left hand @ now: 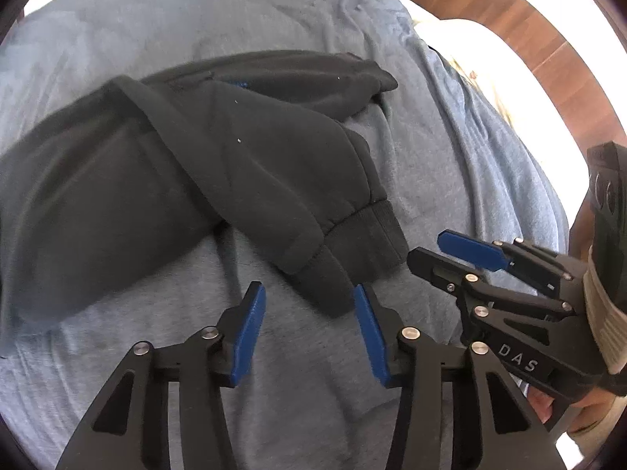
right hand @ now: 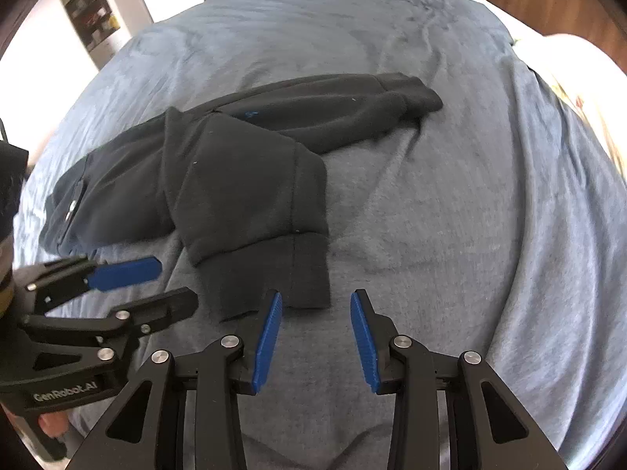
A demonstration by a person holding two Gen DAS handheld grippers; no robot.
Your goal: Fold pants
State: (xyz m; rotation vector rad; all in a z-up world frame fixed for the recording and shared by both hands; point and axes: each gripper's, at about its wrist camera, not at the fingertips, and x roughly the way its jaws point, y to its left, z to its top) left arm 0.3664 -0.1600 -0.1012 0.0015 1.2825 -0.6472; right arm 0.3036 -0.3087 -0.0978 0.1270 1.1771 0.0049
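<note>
Brightness: even daylight, soft across the blue bedspread (left hand: 450,164) in both views.
Glare: blown-out white at the upper right edge in the left wrist view; washed-out wall (right hand: 39,74) at upper left in the right wrist view.
Shadows: faint, under the black pants (right hand: 250,196).
Distortion: strong fisheye bulge, dark rounded corners.
Blur: slight softness throughout; pants' fabric detail lost in the dark.

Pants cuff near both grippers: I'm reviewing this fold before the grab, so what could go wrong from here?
1. Both grippers, left and right, are open at the near cuff; being so close together, they could bump.
2. The pants lie crooked, the far leg splayed away, so a fold may come out uneven.
3. The jaws may pinch the soft blanket too.
</note>
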